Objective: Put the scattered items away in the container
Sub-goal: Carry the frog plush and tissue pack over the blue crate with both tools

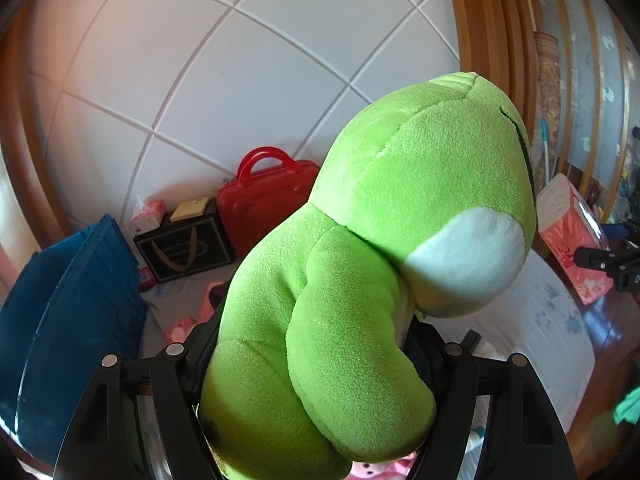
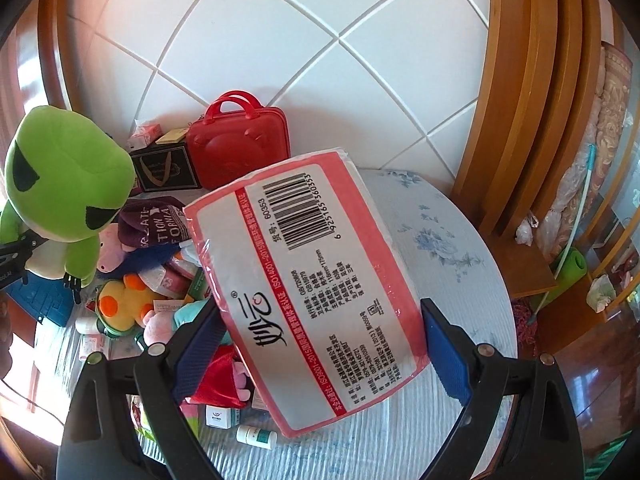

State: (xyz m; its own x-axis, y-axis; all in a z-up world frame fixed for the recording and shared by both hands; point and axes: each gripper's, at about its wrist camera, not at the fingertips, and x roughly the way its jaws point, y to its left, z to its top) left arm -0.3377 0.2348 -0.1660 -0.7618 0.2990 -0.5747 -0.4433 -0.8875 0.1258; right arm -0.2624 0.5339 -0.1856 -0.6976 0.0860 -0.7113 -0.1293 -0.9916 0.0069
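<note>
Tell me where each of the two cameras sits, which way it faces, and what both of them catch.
Left wrist: sits on the left hand-held gripper, looking along its fingers, tilted down toward the tiled wall; the green frog plush it clamps fills the view.
Right wrist: sits on the right hand-held gripper, facing down over the bed; its blue pads grip a pink tissue pack.
Shared: frog plush, tissue pack, red case, black gift box and blue crate.

Two close wrist views angled down toward the wall; shared red case [image 1: 264, 196] [image 2: 240, 144].
</note>
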